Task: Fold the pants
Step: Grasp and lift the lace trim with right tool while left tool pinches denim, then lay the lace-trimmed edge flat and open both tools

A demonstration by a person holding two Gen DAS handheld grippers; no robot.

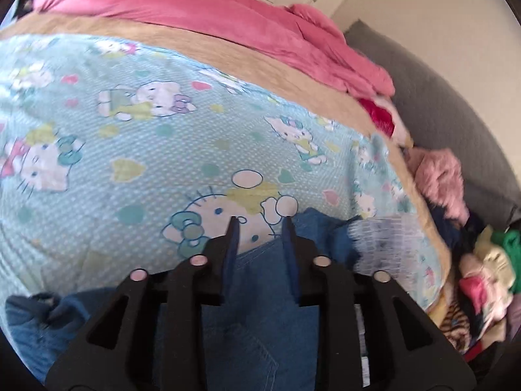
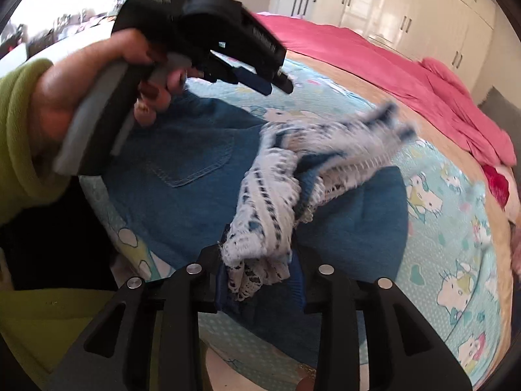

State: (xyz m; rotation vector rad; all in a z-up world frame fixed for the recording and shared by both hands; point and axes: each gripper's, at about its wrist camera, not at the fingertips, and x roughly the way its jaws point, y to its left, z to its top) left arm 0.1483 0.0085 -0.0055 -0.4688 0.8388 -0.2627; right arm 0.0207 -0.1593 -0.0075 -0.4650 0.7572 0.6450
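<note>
Blue denim pants [image 2: 182, 169] with white lace-trimmed hems [image 2: 273, 195] lie on a light blue cartoon-cat bedspread [image 2: 449, 228]. My right gripper [image 2: 260, 260] is shut on a lace hem and lifts it over the denim. My left gripper [image 1: 259, 220] is open and empty, held above the denim [image 1: 260, 309]; it also shows in the right wrist view [image 2: 276, 84], in a hand with a green sleeve. A blurred lace hem [image 1: 381, 234] shows to its right in the left wrist view.
A pink duvet [image 1: 228, 16] lies across the far side of the bed. A heap of mixed clothes [image 1: 478, 260] sits at the right edge by a grey headboard [image 1: 439, 104]. White wardrobes [image 2: 423, 13] stand behind.
</note>
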